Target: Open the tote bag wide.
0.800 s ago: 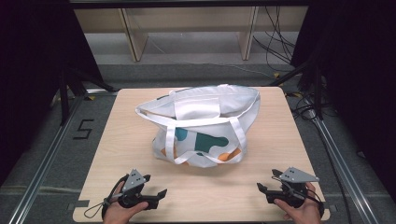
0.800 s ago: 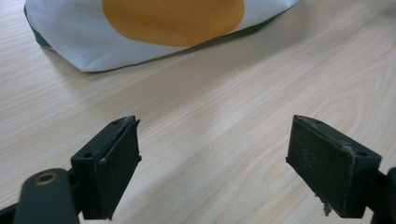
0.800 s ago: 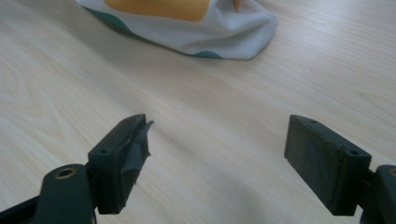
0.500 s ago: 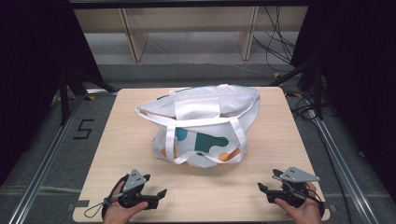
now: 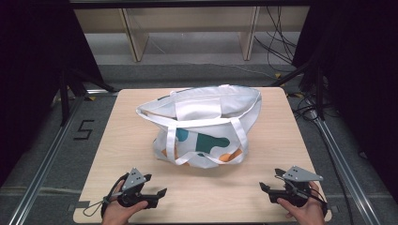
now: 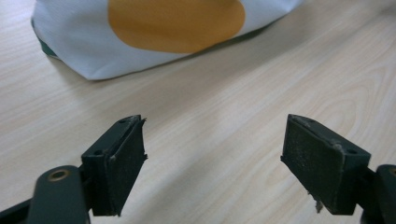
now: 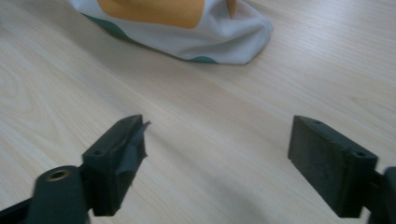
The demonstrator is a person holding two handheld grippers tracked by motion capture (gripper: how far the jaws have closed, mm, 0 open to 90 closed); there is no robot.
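A white tote bag with teal and orange shapes lies slumped in the middle of the wooden table, its mouth gaping and its handles draped down the near side. My left gripper rests on the table near the front left edge, jaws open and empty, pointing right towards the bag. In the left gripper view the bag's orange patch lies beyond the open gripper. My right gripper sits at the front right, also open with nothing in it. The right gripper view shows the bag's corner ahead of the gripper.
The table stands on a grey floor with metal rails along both sides and a "5" mark at the left. Wooden shelving legs and loose cables lie behind the table.
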